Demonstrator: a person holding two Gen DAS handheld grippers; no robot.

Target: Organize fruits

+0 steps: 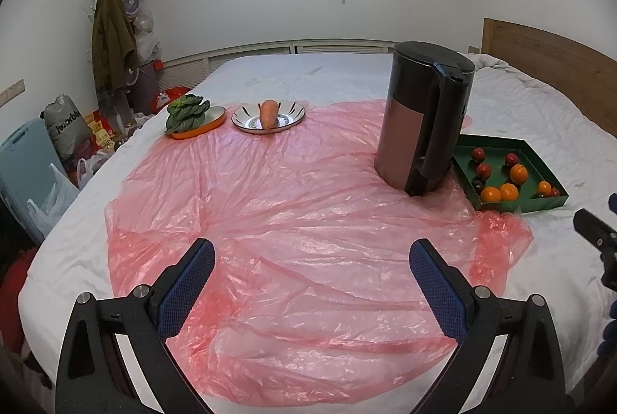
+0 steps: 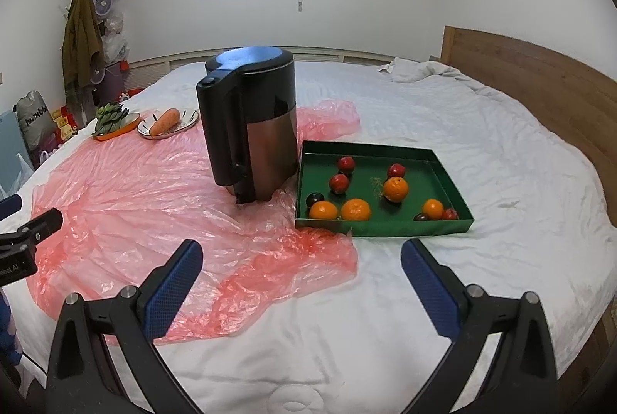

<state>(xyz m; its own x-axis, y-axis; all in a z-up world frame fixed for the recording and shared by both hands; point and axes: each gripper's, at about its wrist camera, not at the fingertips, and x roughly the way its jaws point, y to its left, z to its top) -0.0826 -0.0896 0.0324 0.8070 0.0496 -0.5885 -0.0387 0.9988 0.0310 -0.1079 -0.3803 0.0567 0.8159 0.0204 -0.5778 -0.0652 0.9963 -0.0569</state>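
Fruits (image 2: 358, 209) in tray (image 2: 385, 230), beyond right claw (image 2: 302, 261)

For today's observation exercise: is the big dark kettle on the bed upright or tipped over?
Upright. The kettle stands on its base on the pink plastic sheet, lid on top, handle running vertically, beside the green tray.

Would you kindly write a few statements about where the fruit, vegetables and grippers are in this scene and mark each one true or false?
1. The carrot lies on the patterned plate. True.
2. The oranges sit in the green tray. True.
3. The right gripper holds an orange. False: it is open and empty.
4. The kettle stands inside the tray. False: it stands beside it on the pink plastic sheet.
5. The left gripper is open. True.
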